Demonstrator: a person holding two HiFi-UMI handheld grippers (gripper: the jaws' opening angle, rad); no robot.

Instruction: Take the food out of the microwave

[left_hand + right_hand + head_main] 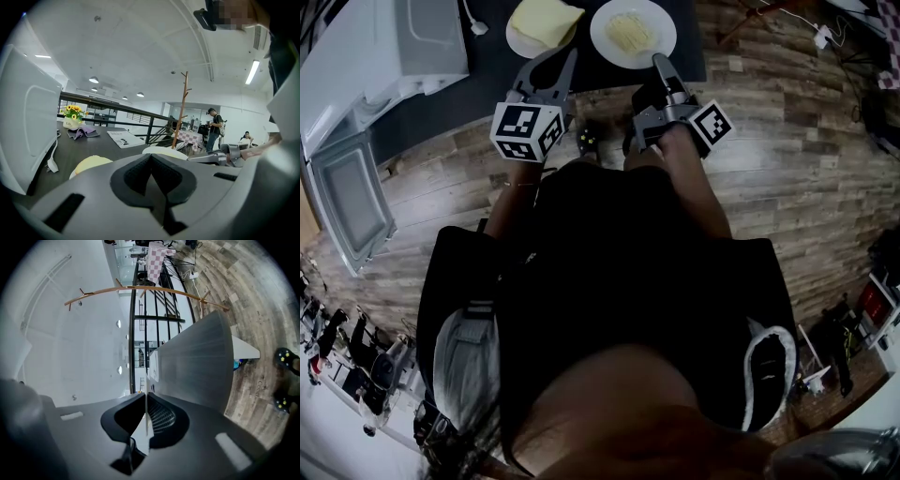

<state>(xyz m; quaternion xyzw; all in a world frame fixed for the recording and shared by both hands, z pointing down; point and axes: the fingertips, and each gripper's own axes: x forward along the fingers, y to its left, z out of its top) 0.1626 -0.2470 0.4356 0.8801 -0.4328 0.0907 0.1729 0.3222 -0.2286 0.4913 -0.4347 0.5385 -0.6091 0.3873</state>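
The noodle plate (602, 36) is seen top centre over the worktop (483, 70), its near rim pinched by the right hand-held gripper (659, 62) — the left hand-held gripper (570, 58) is pressed together, empty.

An open-plan office or shared workspace with a small eating corner. In the head view a wood-plank floor (787, 169) fills the middle and right. At upper left a white microwave (366, 56) stands on a dark table (478, 66), with a plate of yellow food (542, 26) and a plate of pale food (633, 33) beside it, and cables (820, 37) lie at upper right. The left gripper view shows a strip light (252, 71) at upper right and a black railing (117, 105) at mid-left. A wooden coat stand (182, 110) is at centre by a checked-cloth table (190, 138), a standing person (215, 124) and a seated person (245, 137) are right of centre, and potted sunflowers (71, 117) sit at left
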